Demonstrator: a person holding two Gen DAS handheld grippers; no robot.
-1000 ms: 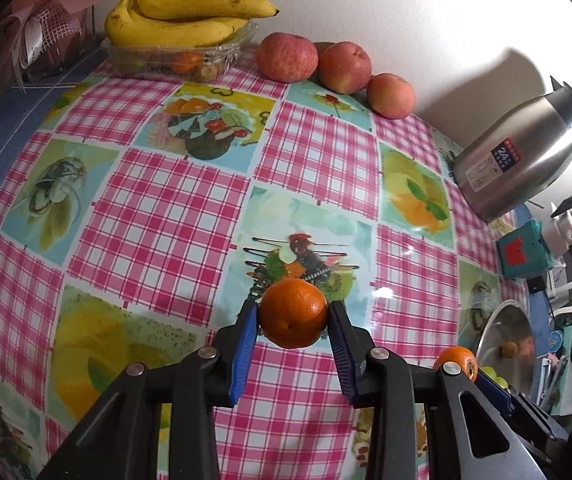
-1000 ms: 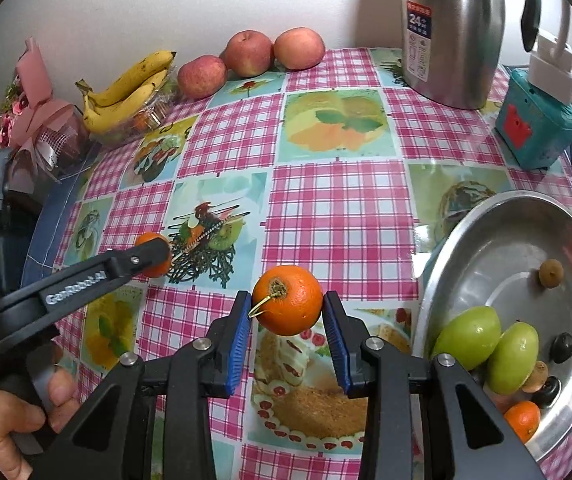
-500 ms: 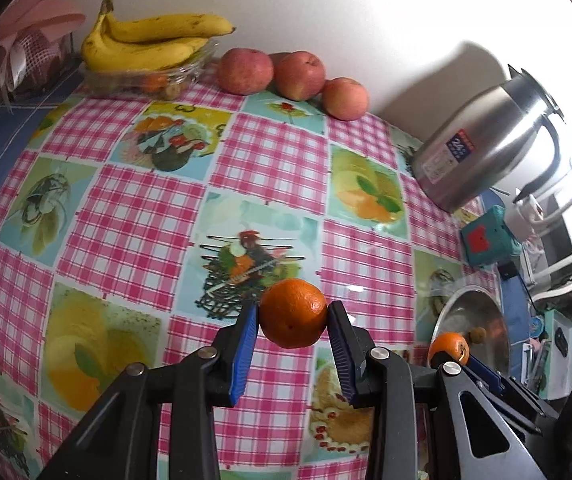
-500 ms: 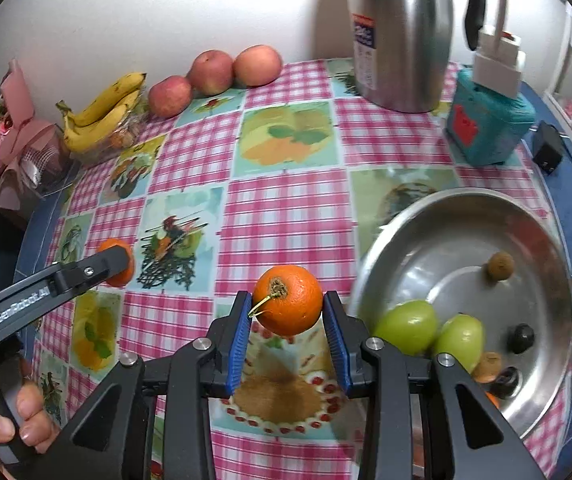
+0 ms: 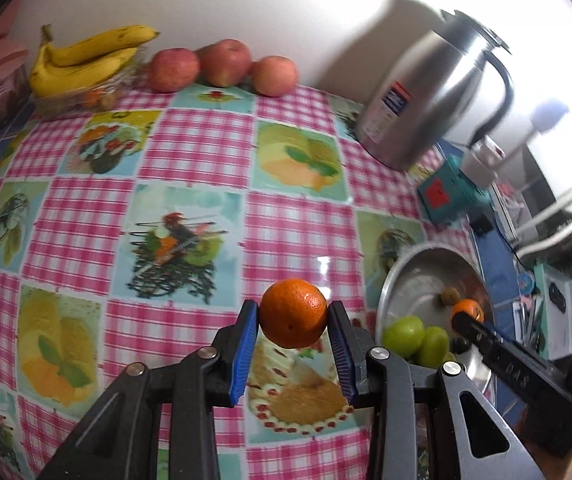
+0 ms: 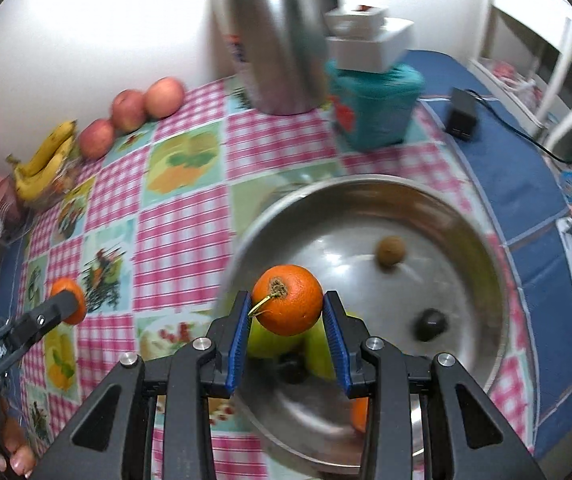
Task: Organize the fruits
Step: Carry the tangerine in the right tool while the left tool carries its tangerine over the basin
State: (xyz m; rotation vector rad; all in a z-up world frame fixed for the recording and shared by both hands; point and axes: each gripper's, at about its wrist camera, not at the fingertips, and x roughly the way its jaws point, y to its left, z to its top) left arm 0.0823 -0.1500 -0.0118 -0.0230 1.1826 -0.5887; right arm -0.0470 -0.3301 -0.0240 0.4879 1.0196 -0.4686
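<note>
Pink-checked oilcloth with fruit pictures (image 5: 190, 168) covers the table I'm working over, against a white wall where a bunch of yellow bananas (image 5: 86, 60) and three red apples (image 5: 222, 64) sit at the far edge beside a tall steel thermos jug (image 5: 425, 100).

My left gripper (image 5: 293, 344) has its blue pads pinched on a round orange mandarin (image 5: 293, 313), held above the cloth just short of the wide stainless steel basin (image 6: 465, 232). My right gripper (image 6: 286, 336) pinches a second orange mandarin with a short stem (image 6: 287, 306), and from its camera that fruit hangs over the basin's near side. Inside the basin I see two green round fruits (image 5: 417, 340), a small brown fruit (image 6: 390, 250), a dark one (image 6: 429, 324) and a sliver of another orange fruit at the near rim.

I judge this the carry-and-deposit step: both mandarins are lifted and headed for the basin. Next I'd lower the right one toward a bare patch of steel, clear of the green fruits, and spread the jaws only when it is low, so it doesn't bounce or roll. The left one must first cross the rim.
</note>
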